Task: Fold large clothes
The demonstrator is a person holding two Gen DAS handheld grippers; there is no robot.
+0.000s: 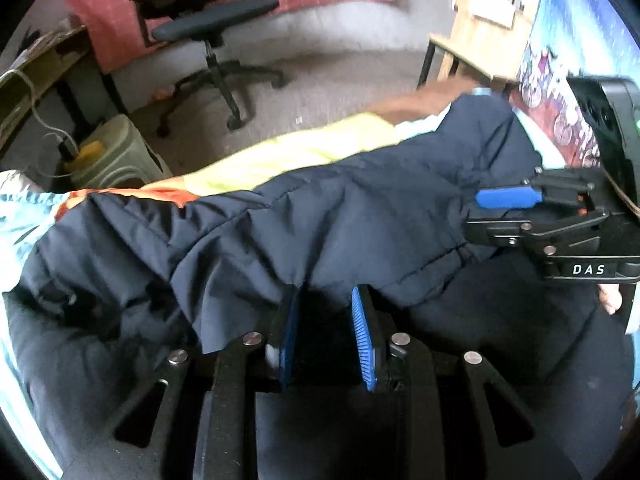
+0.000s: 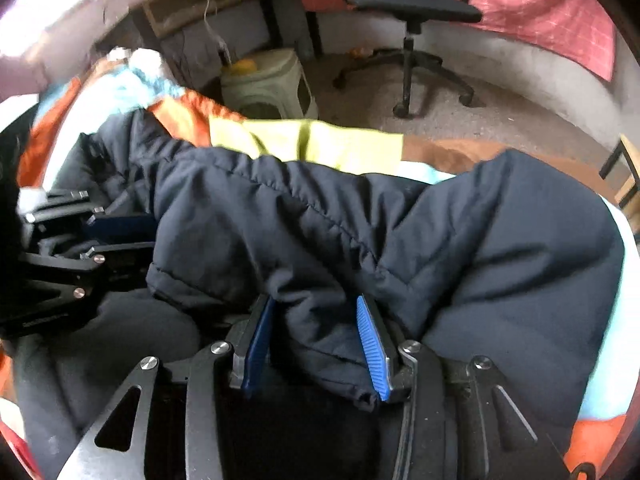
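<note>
Lying bunched across the colourful patterned bedspread, the dark navy padded jacket looks mid-fold, nowhere near flat; left tool gapes at its hem, right tool loosely straddles a fold, more folds remain

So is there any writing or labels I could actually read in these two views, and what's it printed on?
"DAS": white letters on the black body of the right gripper, seen in the left wrist view.
The printed blue cloth at the right edge shows patterns, too blurred to read as text.
The dark jacket, the office chair and the left gripper show no readable writing.
</note>
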